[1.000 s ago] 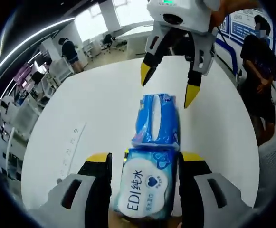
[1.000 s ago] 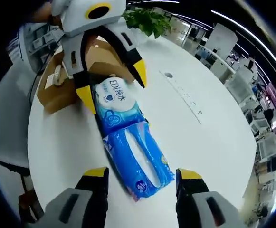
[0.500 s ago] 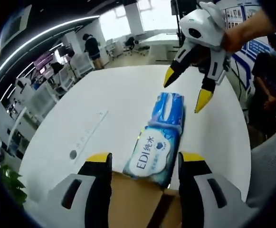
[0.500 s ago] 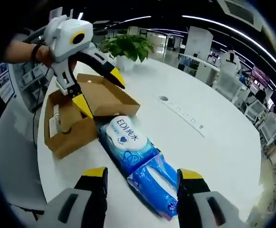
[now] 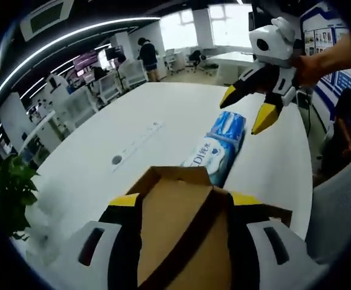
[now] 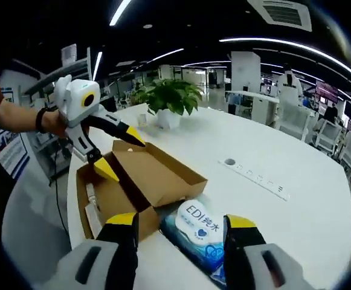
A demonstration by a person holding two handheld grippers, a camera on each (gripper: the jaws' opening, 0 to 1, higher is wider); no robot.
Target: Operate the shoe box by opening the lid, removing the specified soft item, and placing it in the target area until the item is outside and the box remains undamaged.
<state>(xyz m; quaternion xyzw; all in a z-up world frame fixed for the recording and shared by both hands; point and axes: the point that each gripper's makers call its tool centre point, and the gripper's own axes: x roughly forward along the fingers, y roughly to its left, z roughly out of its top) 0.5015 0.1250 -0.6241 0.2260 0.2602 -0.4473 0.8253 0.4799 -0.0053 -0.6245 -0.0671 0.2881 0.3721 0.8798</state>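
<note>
The brown cardboard shoe box [image 6: 106, 202] stands open on the white round table [image 6: 284, 145], its lid [image 6: 160, 175] thrown back. A blue and white wet-wipes pack [image 6: 196, 219] lies beside the box, with a blue tissue pack [image 5: 229, 124] end to end beyond it. In the left gripper view the wet-wipes pack [image 5: 212, 156] lies past the lid [image 5: 181, 229]. My left gripper [image 6: 121, 154] hovers open over the lid, holding nothing. My right gripper [image 5: 246, 109] hangs open above the far end of the tissue pack, empty.
A potted plant [image 6: 163, 99] stands at the table's far side behind the box. A round cable port [image 6: 229, 162] and a strip of markings sit mid-table. Office desks, chairs and people [image 5: 148, 54] lie beyond the table edge.
My left gripper has drawn back from the wet-wipes pack to over the box lid. The right gripper has lifted up and away from the packs, which lie where they were.
</note>
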